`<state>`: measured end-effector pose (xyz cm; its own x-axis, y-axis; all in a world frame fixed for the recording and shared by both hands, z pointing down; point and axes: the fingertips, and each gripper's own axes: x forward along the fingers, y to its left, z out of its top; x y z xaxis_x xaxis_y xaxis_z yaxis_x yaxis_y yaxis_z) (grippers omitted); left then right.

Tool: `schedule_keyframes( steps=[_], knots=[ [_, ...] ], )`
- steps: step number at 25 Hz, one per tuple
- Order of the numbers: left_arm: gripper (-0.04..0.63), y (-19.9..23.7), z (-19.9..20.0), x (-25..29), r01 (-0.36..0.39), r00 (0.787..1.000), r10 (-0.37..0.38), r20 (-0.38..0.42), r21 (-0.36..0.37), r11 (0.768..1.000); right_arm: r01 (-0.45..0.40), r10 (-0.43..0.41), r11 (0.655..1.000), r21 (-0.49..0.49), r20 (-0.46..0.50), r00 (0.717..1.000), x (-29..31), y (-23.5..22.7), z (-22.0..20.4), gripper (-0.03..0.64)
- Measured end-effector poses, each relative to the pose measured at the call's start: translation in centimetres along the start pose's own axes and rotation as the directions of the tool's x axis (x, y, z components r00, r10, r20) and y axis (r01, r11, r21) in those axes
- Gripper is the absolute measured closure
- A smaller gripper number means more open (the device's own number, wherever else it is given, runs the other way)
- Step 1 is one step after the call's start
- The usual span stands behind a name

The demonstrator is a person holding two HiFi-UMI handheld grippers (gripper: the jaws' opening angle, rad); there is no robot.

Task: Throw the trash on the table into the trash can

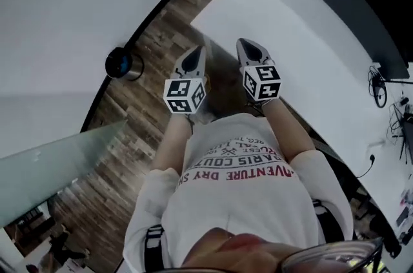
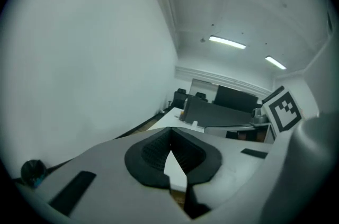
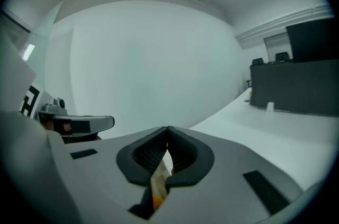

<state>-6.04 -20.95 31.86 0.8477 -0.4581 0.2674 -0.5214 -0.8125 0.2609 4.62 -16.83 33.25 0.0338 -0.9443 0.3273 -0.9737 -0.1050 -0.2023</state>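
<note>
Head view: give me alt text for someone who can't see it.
Seen from above, a person in a white T-shirt holds the left gripper and right gripper side by side, tongs shut, at the corner of a white table. A round trash can stands on the wooden floor to the left, by a curved wall.

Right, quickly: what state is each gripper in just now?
Left gripper: closed, empty.
Right gripper: closed on a thin pale strip, orange at its end.
</note>
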Motion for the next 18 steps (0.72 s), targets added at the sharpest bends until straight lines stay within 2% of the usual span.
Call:
schedule_keyframes(
  steps=[3,7,10,14,18],
  knots=[
    [0.572,-8.0,1.9,3.7,0.175,0.984,-0.177,0.029,0.073,0.982,0.143,-0.146,0.989,0.038,0.096,0.985,-5.6,-6.7,1.9,0.591],
    [0.572,-19.0,2.3,7.0,0.342,0.937,-0.348,0.029,0.13,0.931,0.287,-0.293,0.956,0.062,0.154,0.944,-13.9,-14.5,2.0,0.592],
    [0.572,-26.6,1.8,8.4,0.432,0.897,-0.44,0.027,0.149,0.89,0.384,-0.392,0.92,0.079,0.171,0.904,-20.5,-19.5,1.2,0.592],
    [0.572,-36.0,-0.9,9.9,0.553,0.829,-0.559,-0.011,0.154,0.819,0.524,-0.537,0.843,0.119,0.18,0.824,-29.6,-25.5,-0.5,0.592],
    [0.572,-43.2,-4.0,10.8,0.612,0.79,-0.612,-0.043,0.129,0.78,0.609,-0.621,0.784,0.12,0.177,0.764,-36.9,-29.4,-2.7,0.592]
  ],
)
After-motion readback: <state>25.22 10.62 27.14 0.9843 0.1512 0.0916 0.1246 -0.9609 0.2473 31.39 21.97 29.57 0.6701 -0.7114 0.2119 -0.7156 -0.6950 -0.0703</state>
